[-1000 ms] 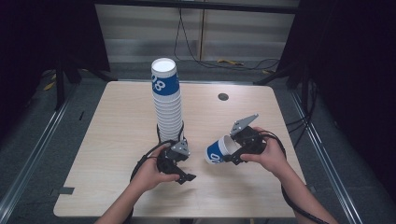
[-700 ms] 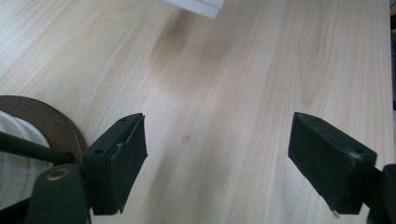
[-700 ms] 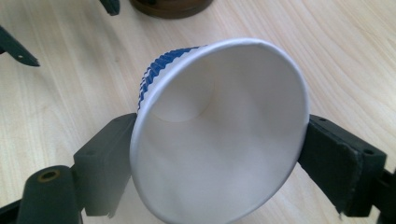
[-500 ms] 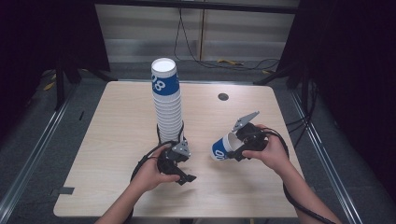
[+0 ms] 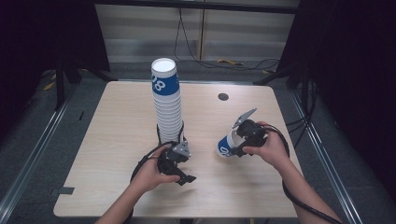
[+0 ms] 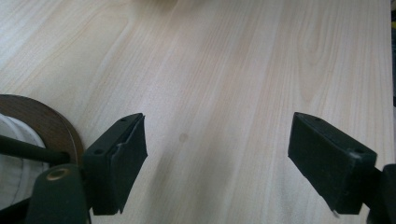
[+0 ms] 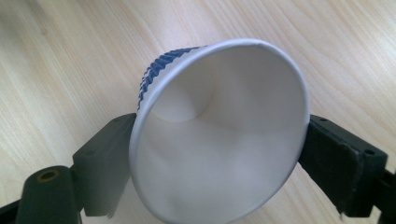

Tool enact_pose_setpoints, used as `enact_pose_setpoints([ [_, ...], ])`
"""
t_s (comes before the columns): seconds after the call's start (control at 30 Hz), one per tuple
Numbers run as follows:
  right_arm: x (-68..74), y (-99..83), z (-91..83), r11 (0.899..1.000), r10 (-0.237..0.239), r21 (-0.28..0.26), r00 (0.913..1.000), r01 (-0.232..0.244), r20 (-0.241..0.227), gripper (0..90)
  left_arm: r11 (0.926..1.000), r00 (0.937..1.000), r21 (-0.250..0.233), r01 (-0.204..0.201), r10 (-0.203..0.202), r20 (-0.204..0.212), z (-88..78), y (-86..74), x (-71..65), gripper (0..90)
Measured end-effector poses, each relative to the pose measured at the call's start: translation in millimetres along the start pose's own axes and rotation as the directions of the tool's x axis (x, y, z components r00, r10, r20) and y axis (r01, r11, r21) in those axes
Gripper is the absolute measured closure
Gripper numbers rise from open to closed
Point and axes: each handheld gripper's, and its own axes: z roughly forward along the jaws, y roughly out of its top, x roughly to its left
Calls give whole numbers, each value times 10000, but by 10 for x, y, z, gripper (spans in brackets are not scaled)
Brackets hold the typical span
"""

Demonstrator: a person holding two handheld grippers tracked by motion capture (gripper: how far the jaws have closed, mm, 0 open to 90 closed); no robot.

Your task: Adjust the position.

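The right gripper [image 5: 236, 140] has its two black jaws closed against the sides of a single paper cup [image 5: 227, 145], one jaw on each side just below the rim. In the right gripper view the cup [image 7: 219, 135] lies sideways with its open mouth facing the camera, white inside, with blue ribbing on the outside. From the high view it sits at the right of the table [image 5: 116, 121], nearer the near edge than the far one; its bottom points left and slightly down toward the wood, and a white number shows on its blue band. Whether it touches the table cannot be told. The person's right hand [image 5: 268, 150] wraps the gripper's body, and a black cable loops round behind the wrist.

The left gripper [image 5: 186, 176] holds nothing. In the left gripper view [image 6: 219, 158] its jaws stand wide apart with bare pale wood between them. It sits near the middle of the table toward the near edge, held in the left hand [image 5: 152, 173], jaws pointing right.

A tall stack of cups [image 5: 168, 105] stands upright just beyond the left gripper, near the table's middle, with the same blue band and white number on the top cup. A small dark round disc [image 5: 223, 97] lies on the far part of the table, well apart from everything else.
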Motion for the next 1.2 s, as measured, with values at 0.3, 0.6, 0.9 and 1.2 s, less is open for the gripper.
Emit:
enact_pose_setpoints([
  [0.3,-12,48,50,9992,-50,391,10000,51,-11,138,9999,9999,-94,143,-143,11,18,-4,-15,194],
  [0.6,-20,121,70,9980,-111,628,9999,110,5,132,9999,9999,-49,98,-98,34,16,-6,-13,191],
  [0.9,-8,186,86,9958,-285,878,9996,279,54,125,10000,10000,62,9,-10,81,21,-6,-14,189],
  [1.2,13,226,103,9950,-424,903,9991,422,11,118,10000,10000,92,-8,7,75,15,-5,-12,189],
])
